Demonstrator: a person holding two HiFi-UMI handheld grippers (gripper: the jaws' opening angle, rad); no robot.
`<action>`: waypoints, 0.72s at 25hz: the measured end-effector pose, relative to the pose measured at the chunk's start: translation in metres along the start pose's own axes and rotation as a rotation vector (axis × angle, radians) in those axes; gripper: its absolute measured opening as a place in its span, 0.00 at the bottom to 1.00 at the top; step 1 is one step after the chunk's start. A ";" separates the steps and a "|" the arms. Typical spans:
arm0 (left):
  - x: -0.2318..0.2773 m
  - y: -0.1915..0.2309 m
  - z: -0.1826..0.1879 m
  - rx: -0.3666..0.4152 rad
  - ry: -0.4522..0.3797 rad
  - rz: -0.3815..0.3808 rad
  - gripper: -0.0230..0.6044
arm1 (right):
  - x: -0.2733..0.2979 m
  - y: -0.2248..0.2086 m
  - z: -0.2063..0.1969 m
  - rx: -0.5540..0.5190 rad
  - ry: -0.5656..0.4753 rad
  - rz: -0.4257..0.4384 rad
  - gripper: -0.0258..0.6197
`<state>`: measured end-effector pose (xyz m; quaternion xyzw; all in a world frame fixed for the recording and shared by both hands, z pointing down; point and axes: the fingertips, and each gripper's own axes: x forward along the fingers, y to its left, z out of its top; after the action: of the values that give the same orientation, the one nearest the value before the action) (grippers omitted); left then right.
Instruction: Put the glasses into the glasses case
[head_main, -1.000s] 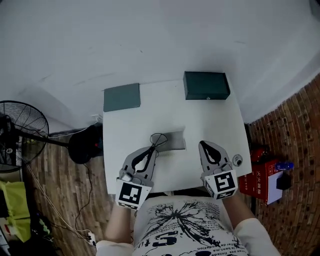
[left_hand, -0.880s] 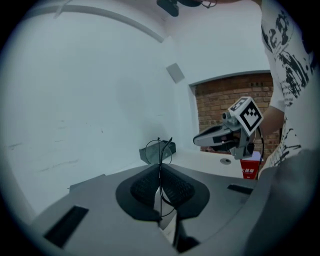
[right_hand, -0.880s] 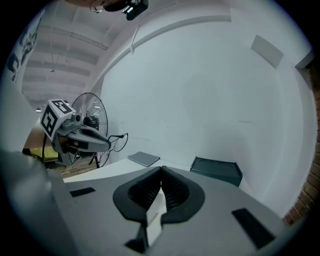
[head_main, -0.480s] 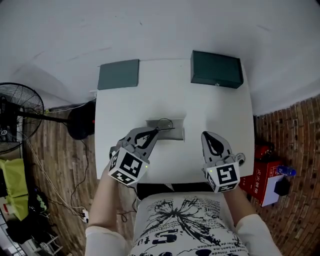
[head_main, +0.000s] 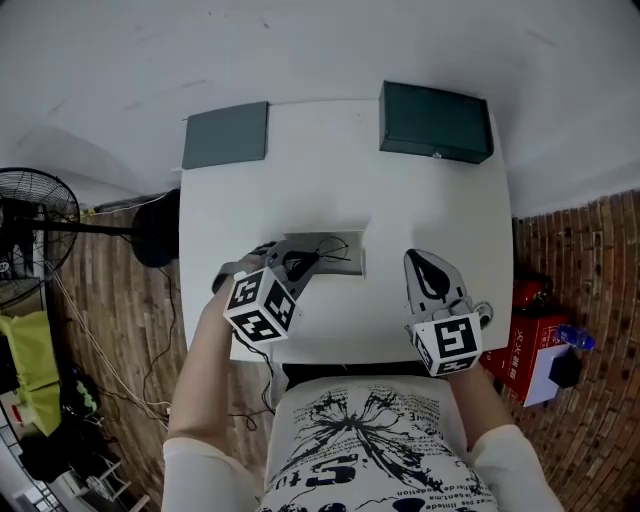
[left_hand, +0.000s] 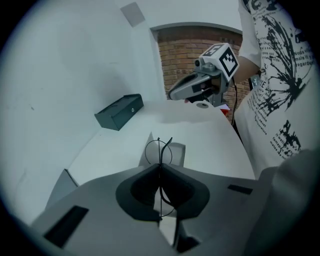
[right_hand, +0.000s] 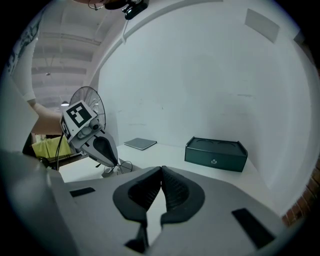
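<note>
Left claw (left_hand: 160, 169) was closed on the glasses (left_hand: 159, 150). The thin wire frame stood pinched edge-on between the pads, with one round rim sticking out past the tips. It pointed steeply down over the grey glasses case (head_main: 345, 256), which lay near the middle of the white surface (head_main: 430, 210). From the head view the glasses sat directly over the case. I could not tell whether they touched it or rested inside.

Right claw (right_hand: 161, 170) was closed with nothing between the pads. It sat low at the near right edge of the surface, well apart from the case, pointing toward the far side.

Dark green box (head_main: 435, 122) was at the far right corner with its lid down. A flat grey pad (head_main: 225, 134) lay at the far left corner. Both were well clear of the case.

A standing fan (head_main: 35, 235) was on the wooden floor off the left side.
</note>
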<state>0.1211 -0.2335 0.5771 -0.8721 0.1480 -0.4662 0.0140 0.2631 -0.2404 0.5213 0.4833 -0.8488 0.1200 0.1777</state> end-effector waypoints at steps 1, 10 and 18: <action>0.003 -0.002 0.000 0.024 0.013 -0.018 0.07 | 0.001 0.000 -0.001 0.003 0.002 0.001 0.06; 0.033 -0.016 -0.004 0.178 0.086 -0.169 0.07 | 0.001 -0.003 -0.015 0.020 0.032 0.009 0.06; 0.052 -0.024 -0.017 0.137 0.136 -0.267 0.07 | 0.004 -0.004 -0.022 0.029 0.052 0.007 0.06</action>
<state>0.1402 -0.2226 0.6325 -0.8473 -0.0006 -0.5310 0.0012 0.2692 -0.2371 0.5431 0.4798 -0.8436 0.1454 0.1921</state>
